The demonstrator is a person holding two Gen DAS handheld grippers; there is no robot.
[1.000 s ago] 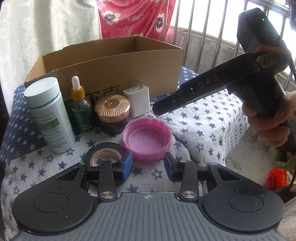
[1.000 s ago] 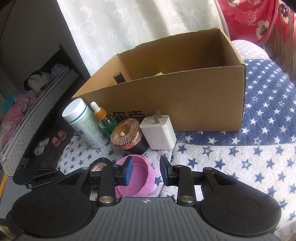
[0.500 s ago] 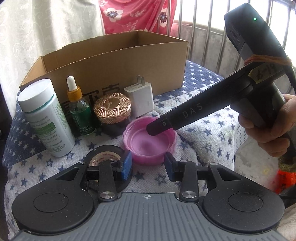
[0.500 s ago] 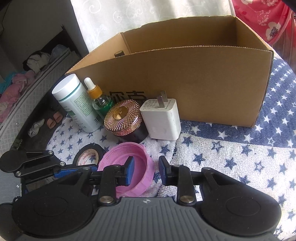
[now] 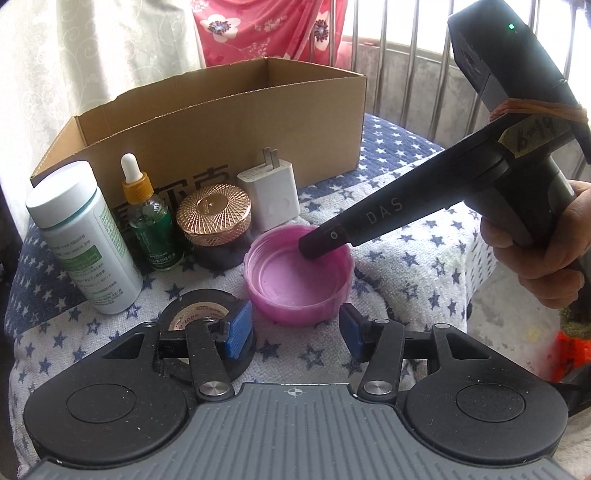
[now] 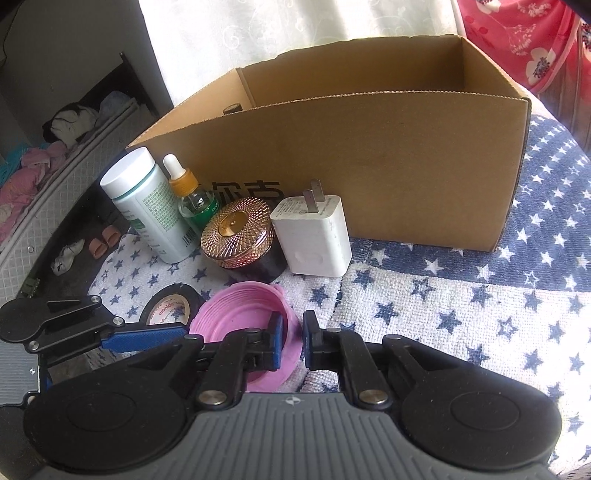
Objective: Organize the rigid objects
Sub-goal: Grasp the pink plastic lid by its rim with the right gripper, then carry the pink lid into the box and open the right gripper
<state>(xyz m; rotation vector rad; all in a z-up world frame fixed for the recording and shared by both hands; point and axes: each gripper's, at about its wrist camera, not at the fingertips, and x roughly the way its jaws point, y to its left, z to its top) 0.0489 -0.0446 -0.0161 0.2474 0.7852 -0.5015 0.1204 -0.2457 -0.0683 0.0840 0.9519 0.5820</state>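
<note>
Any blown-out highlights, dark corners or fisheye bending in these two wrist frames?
Left wrist view: daylight behind the metal window bars is blown out, and the brown cardboard box has bowed edges. Right wrist view: the white patterned curtain is overexposed, the left side is dim, and the box rim curves.

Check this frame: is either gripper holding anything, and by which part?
The right gripper has just closed on the pink lid's rim wall. The left gripper, just opened wider, holds nothing.

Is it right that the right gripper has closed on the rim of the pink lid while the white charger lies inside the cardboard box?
Not quite. The right gripper does pinch the pink lid, but the white charger stands outside, in front of the cardboard box, as the right wrist view shows.
</note>
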